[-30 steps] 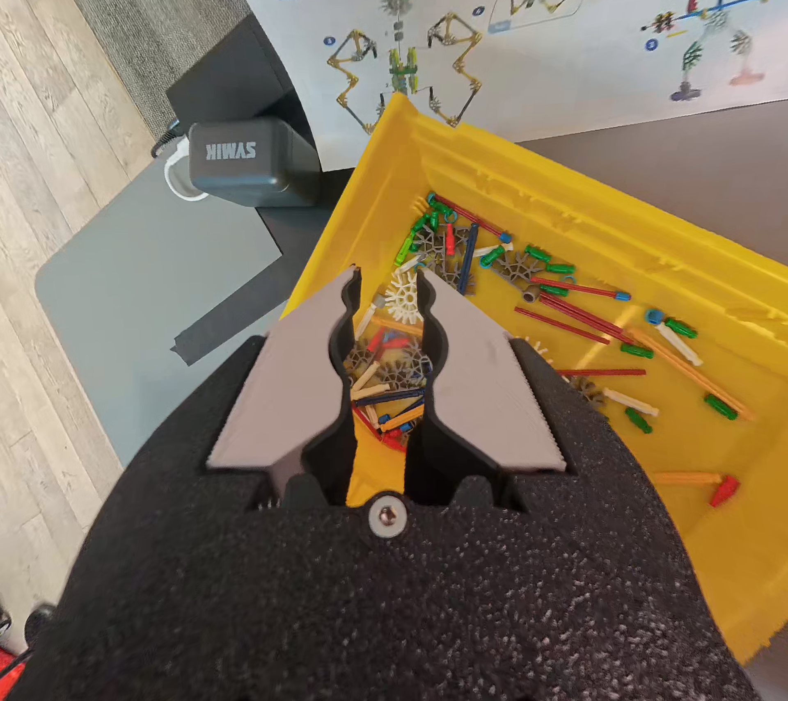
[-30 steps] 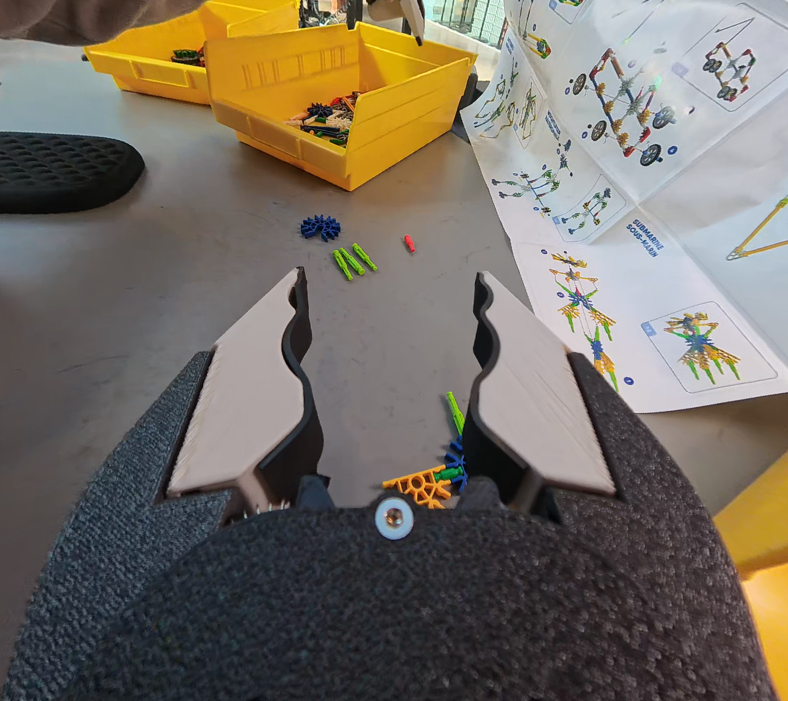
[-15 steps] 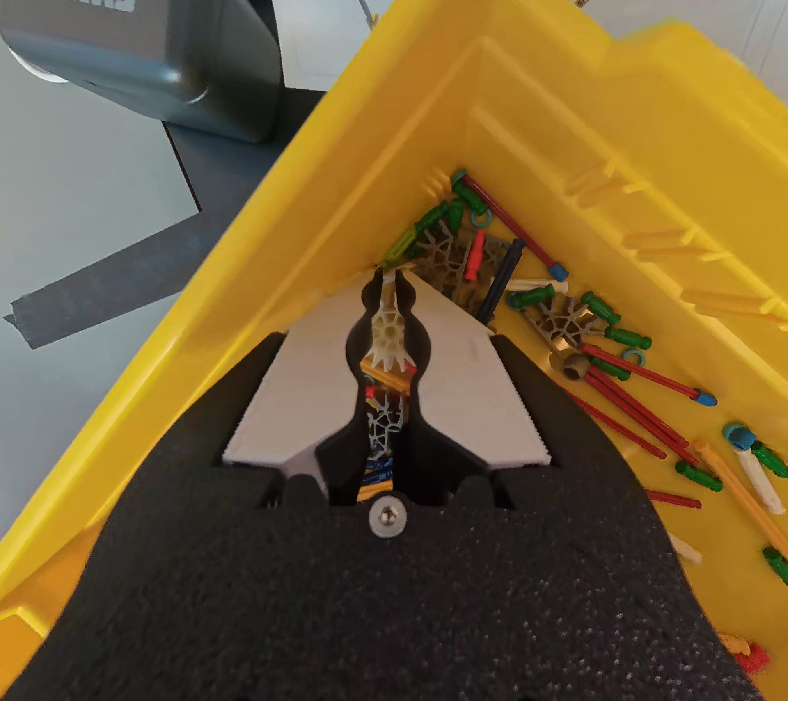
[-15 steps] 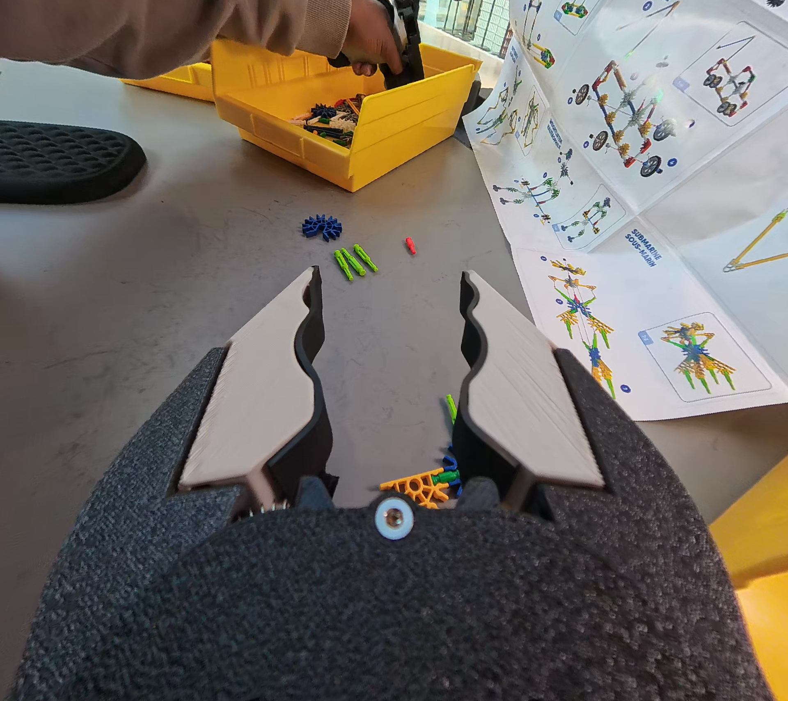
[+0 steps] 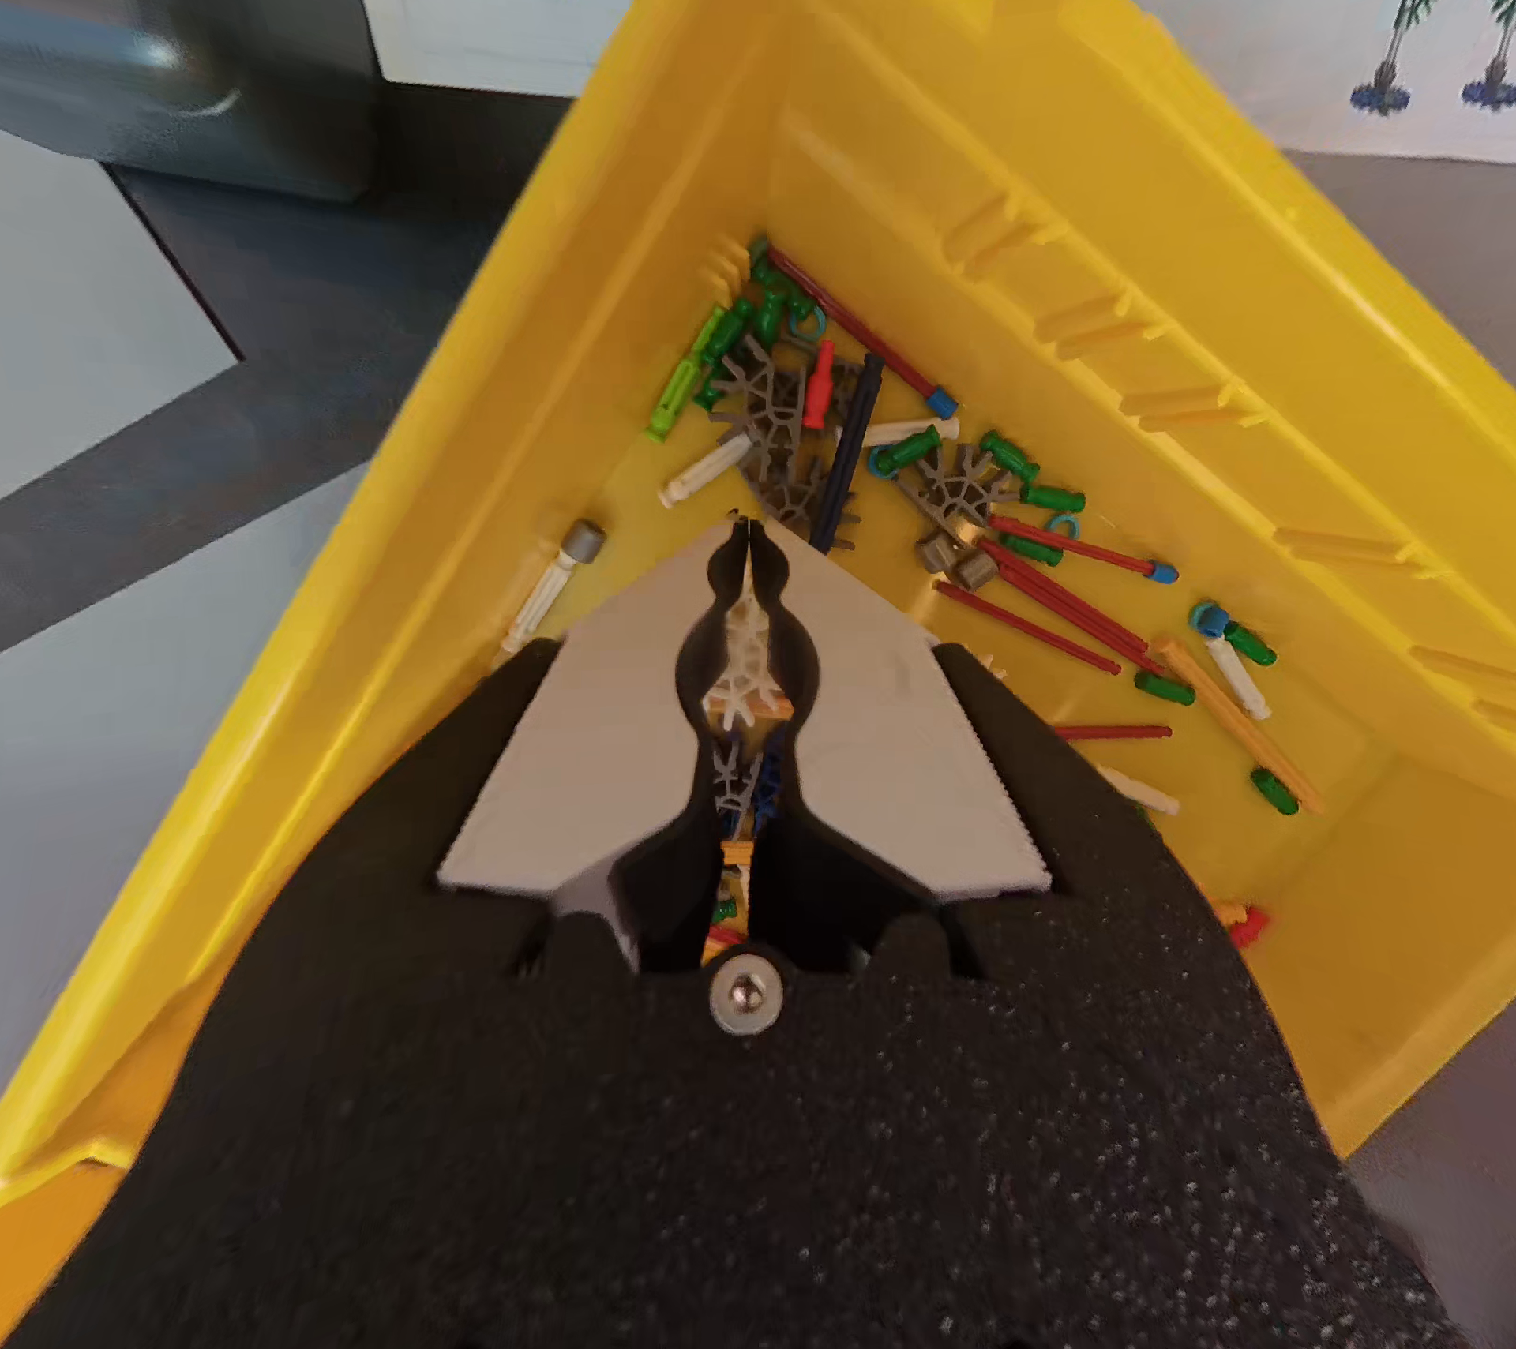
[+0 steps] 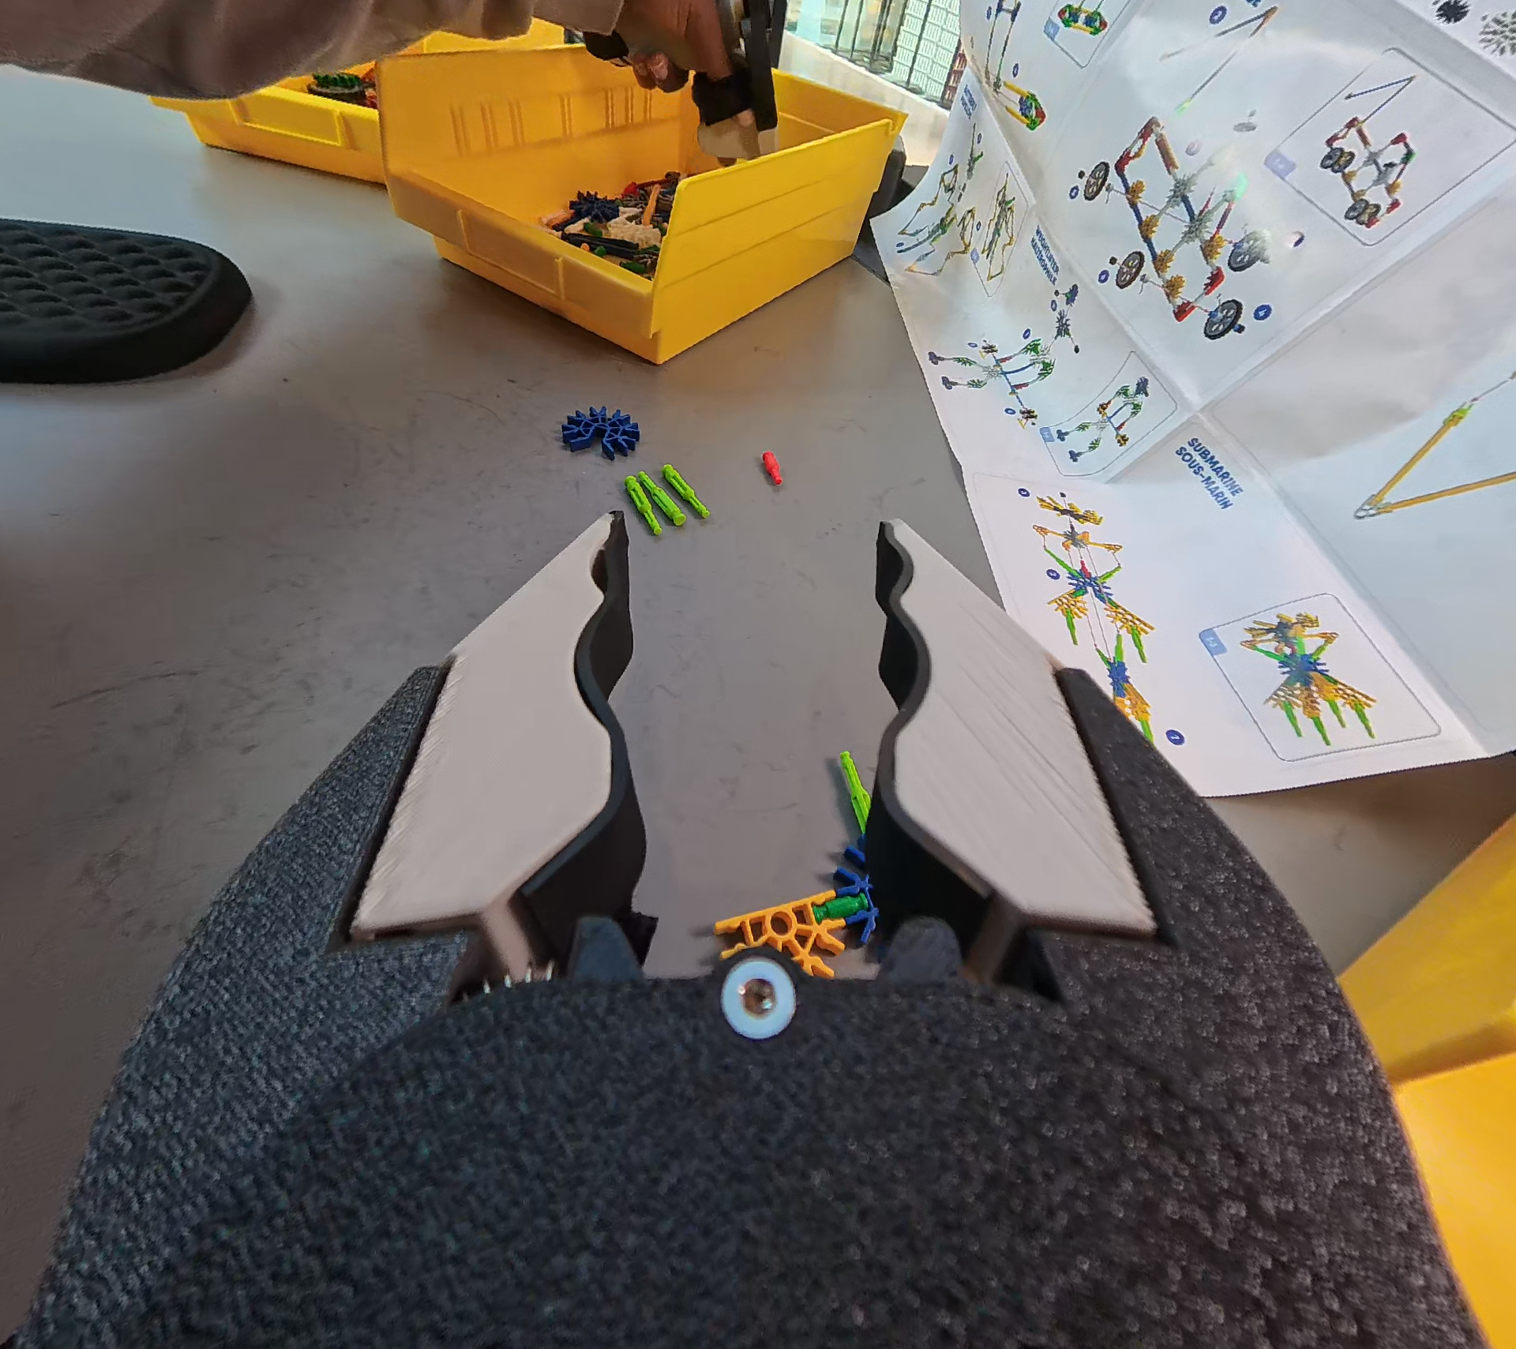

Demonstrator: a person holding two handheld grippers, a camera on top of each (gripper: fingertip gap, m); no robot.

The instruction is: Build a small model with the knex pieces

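Note:
My left gripper [image 5: 745, 530] is inside a yellow bin [image 5: 902, 104], shut on a white snowflake-shaped connector [image 5: 742, 662] that stands edge-on between the fingers. Loose rods and connectors in red, green, grey and white [image 5: 943, 489] lie on the bin floor beyond the tips. In the right wrist view the same gripper [image 6: 734, 141] shows in a person's hand over that bin [image 6: 722, 260]. My right gripper [image 6: 751, 530] is open and empty, low over the grey table. A small orange, blue and green assembly [image 6: 792, 928] lies under its right finger.
A blue connector [image 6: 601, 430], three green rods [image 6: 666, 496] and a red piece [image 6: 772, 467] lie ahead of the right gripper. An instruction sheet [image 6: 1230, 243] stands at right. A black pad [image 6: 98, 301], a second yellow bin [image 6: 279, 116] and a grey box [image 5: 164, 14] stand around. My hands' fingertips stand some 45 cm from each other. The red piece [image 6: 772, 467] sits 20 cm or so from the ends of my right fingers.
My left gripper dropped into the bin, closed on the white connector and now holds it slightly above the parts. My right gripper's fingers narrowed a little but stay open.

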